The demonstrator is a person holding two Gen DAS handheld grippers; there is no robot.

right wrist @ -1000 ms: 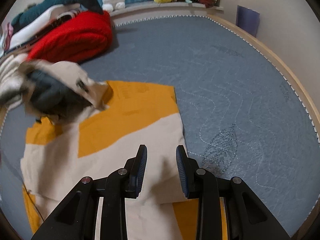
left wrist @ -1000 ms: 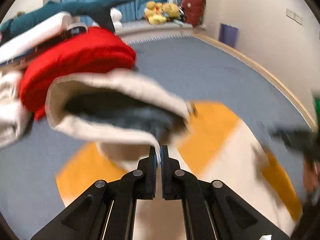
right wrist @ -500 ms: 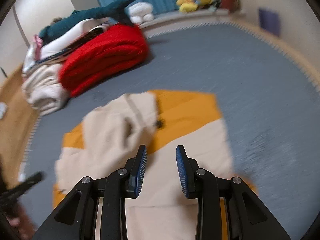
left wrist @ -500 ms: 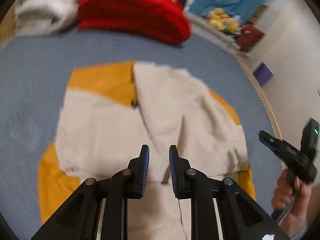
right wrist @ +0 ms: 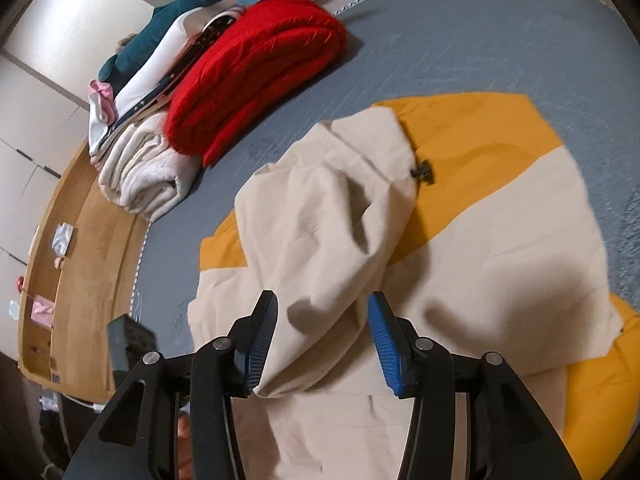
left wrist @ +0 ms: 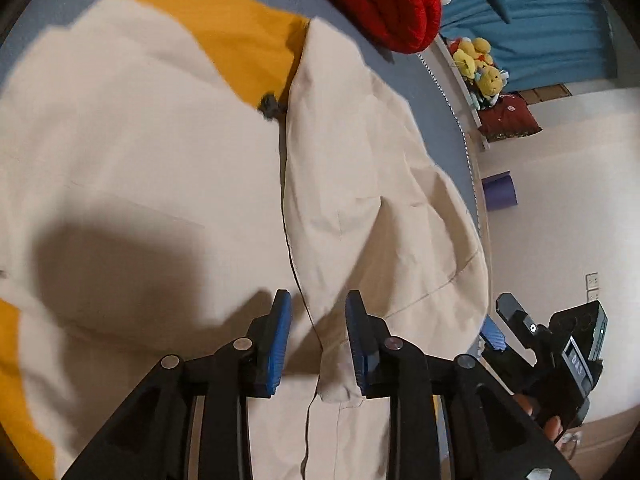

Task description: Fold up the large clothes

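— Both grippers have dropped close over the beige-and-orange jacket (left wrist: pixel 140 140), hood (right wrist: pixel 328 208) folded onto its body.

— Left gripper (left wrist: pixel 316 336) and right gripper (right wrist: pixel 322 340) spread, empty. Only the right view shows folded clothes (right wrist: pixel 256 76) at ten o'clock; plush toys (left wrist: pixel 480 68) appear left.

Garment (left wrist: pixel 160 168) spread flat on mat (right wrist: pixel 480 40), under and ahead of both finger pairs. Hood (left wrist: pixel 360 184) folded back onto garment body, lying ahead of left gripper (left wrist: pixel 316 332), its near edge between those fingers. Same hood (right wrist: pixel 320 216) ahead of right gripper (right wrist: pixel 322 340), near end between its fingers. Toggle (right wrist: pixel 423 171) at hood's far right corner. Folded pile (right wrist: pixel 256 68) far ahead-left of right fingers, beyond garment, on mat. Plush toys (left wrist: pixel 480 68) far ahead-right of left fingers.
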